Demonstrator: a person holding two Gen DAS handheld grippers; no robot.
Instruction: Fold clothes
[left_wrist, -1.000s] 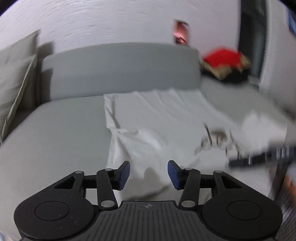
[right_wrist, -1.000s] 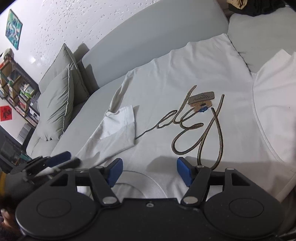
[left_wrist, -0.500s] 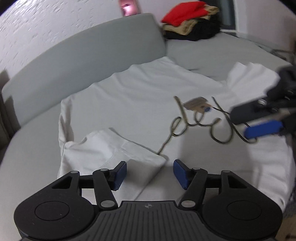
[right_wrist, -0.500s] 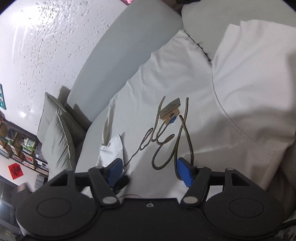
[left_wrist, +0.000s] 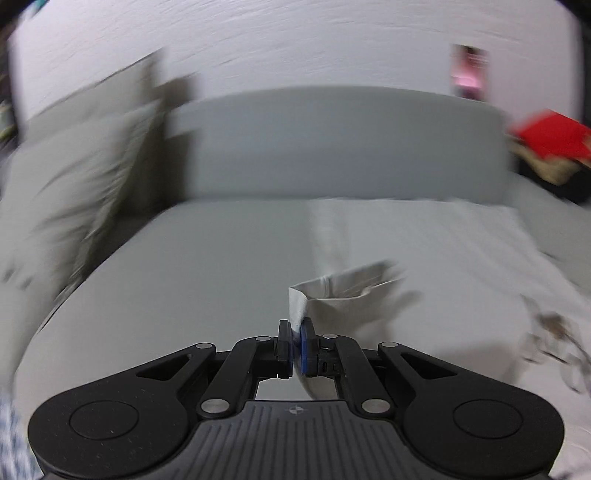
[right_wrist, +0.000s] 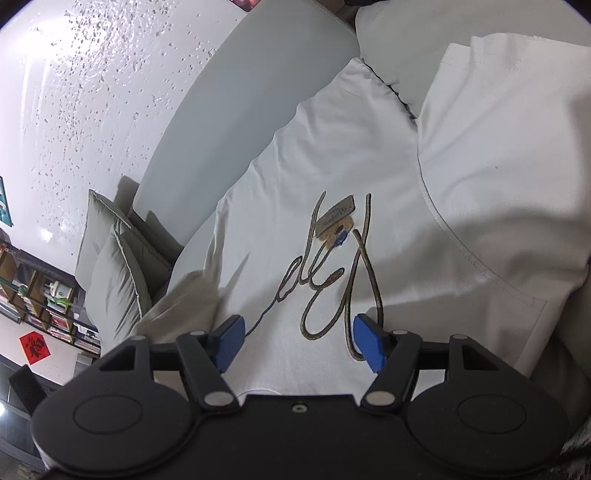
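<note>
On the left, the left gripper (left_wrist: 295, 338) is pinching a sleeve (left_wrist: 332, 299) of the white shirt (right_wrist: 295, 184), its fingers closed on the hem and lifting it off the grey sofa (left_wrist: 184, 266). The shirt is lying spread across the seat, print side up, with a script design (right_wrist: 332, 280) and a tag (right_wrist: 336, 218) at its middle. Judging by this, a sleeve fold is in hand: the left gripper is carrying the sleeve, and the move to come is probably laying it inward across the body, keeping the cloth taut and flat. On the right, the right gripper (right_wrist: 295, 341) is hovering over the print with its fingers wide, holding nothing. The far sleeve (right_wrist: 498, 166) is lying folded over the body. A cushion (right_wrist: 114, 266) is leaning at the sofa's end.
</note>
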